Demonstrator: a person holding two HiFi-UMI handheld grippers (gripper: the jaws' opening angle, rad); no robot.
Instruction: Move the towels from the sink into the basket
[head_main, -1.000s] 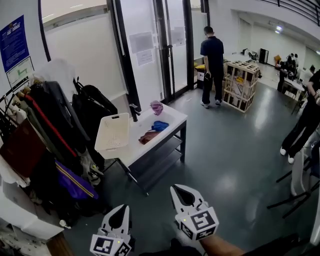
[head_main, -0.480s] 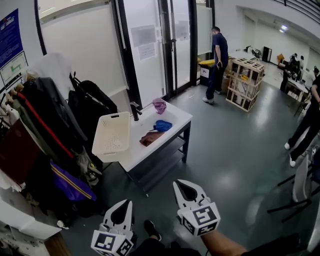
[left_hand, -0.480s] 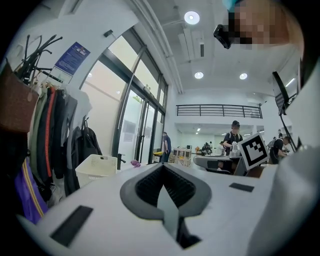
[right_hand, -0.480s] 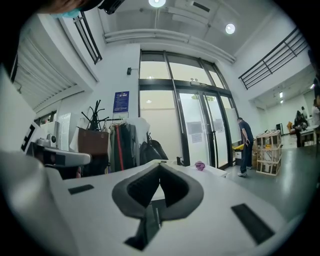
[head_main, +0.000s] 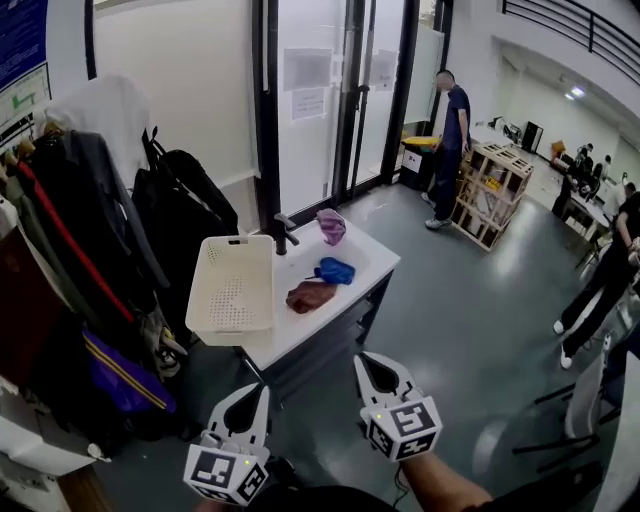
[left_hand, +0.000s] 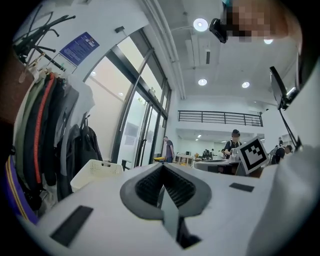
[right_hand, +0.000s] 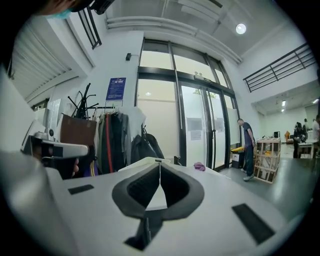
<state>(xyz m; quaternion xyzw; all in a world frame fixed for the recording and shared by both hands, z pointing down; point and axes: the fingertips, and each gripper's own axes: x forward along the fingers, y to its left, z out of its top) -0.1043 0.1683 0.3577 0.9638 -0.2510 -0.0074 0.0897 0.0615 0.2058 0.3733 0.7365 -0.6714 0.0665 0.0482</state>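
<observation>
1. We hold the left tongs (head_main: 258, 396) low at the bottom of the head view. Their jaws are pressed together with nothing between them.
2. The right tongs (head_main: 365, 360) sit just beside them, a little further forward. Their jaws are also pressed together and grip nothing.
3. Both tongs point toward the white sink (head_main: 372, 252), which stands well apart from them across the grey floor (head_main: 470, 330).
4. Three towels lie in the sink. The purple towel (head_main: 331, 226) is at the far end, near the black tap (head_main: 285, 233).
5. The blue towel (head_main: 335, 270) is in the middle, and the brown towel (head_main: 311, 296) lies just beside it on the near side.
6. The white basket (head_main: 232, 292) rests on the left end of the sink unit, next to the tap, and the brown towel is the one nearest to it.
7. Coats (head_main: 70, 230) and a black bag (head_main: 190, 205) hang to the left of the basket.
8. Beyond the sink, a person (head_main: 452, 135) stands by the glass doors (head_main: 330, 100), near a wooden crate (head_main: 495, 190).
</observation>
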